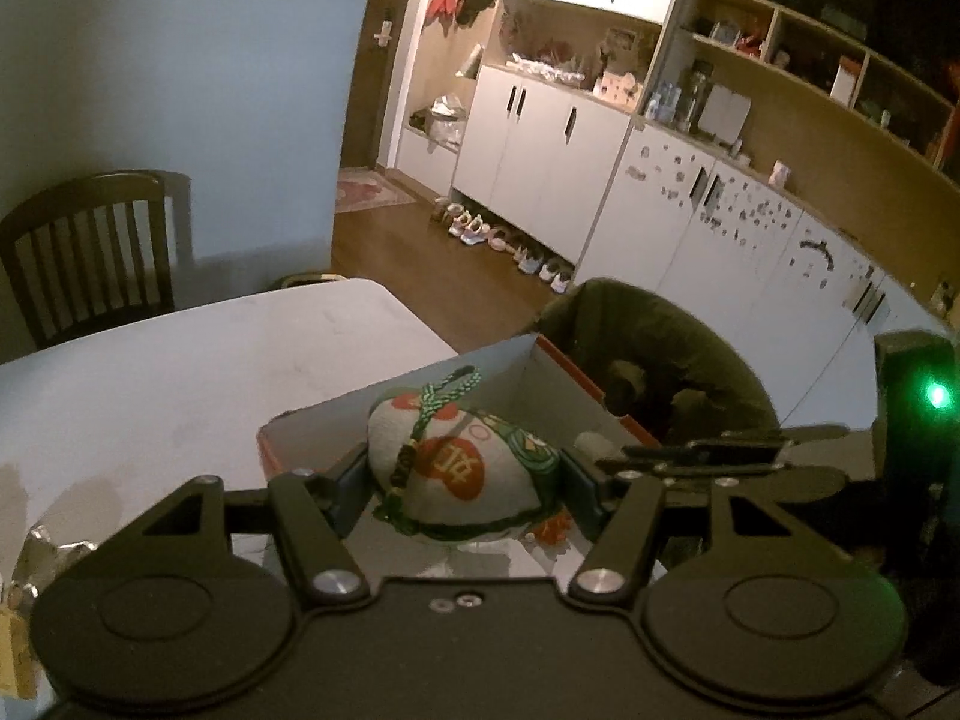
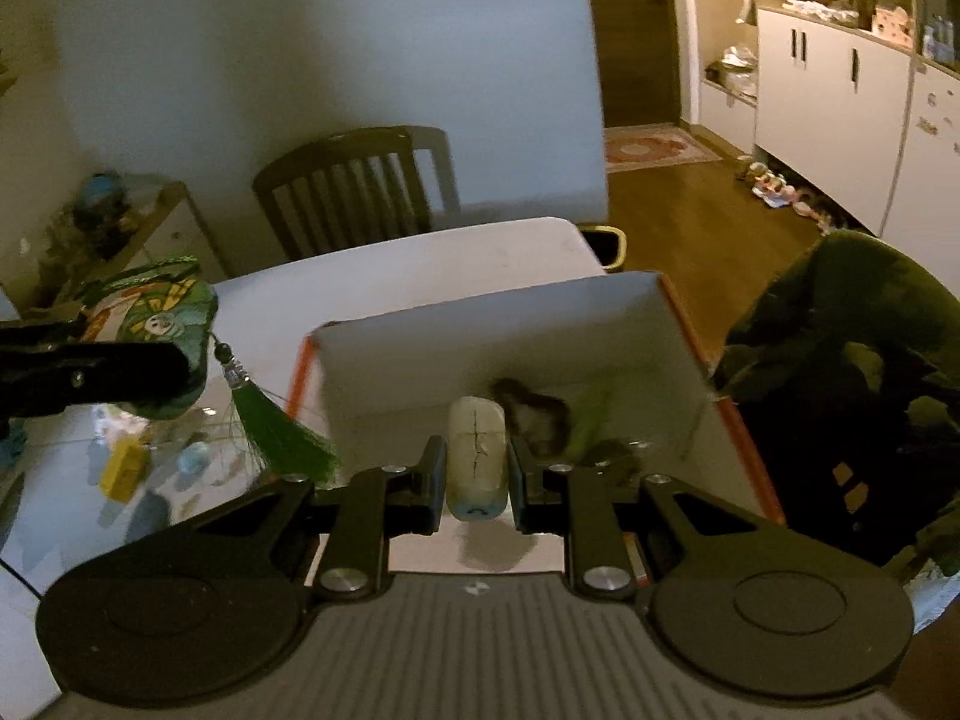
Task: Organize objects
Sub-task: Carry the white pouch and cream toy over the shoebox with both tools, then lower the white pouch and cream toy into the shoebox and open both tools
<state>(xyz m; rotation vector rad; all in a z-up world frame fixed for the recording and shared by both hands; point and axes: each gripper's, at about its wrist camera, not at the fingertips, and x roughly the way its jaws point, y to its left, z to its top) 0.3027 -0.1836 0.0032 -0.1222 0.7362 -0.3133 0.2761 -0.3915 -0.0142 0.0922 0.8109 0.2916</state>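
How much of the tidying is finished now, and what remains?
Done: some dark items already lie in the white cardboard box. In hand: left hand-held gripper holds an embroidered grey pouch; right hand-held gripper holds a small cream cylinder. Left: a yellow block on the table.

You've got open tabletop (image 1: 180, 372) far left; the box (image 2: 480, 336) walls and chair (image 2: 852, 360) crowd the right.

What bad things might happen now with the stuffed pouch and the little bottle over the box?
1. The pouch bulges between the left hand-held gripper; being soft, it might slip out.
2. Its green tassel dangles over the table outside the box and could catch on the rim.
3. The right hand-held gripper pinches the small pale bottle above things already in the box; dropped, it may land on them.
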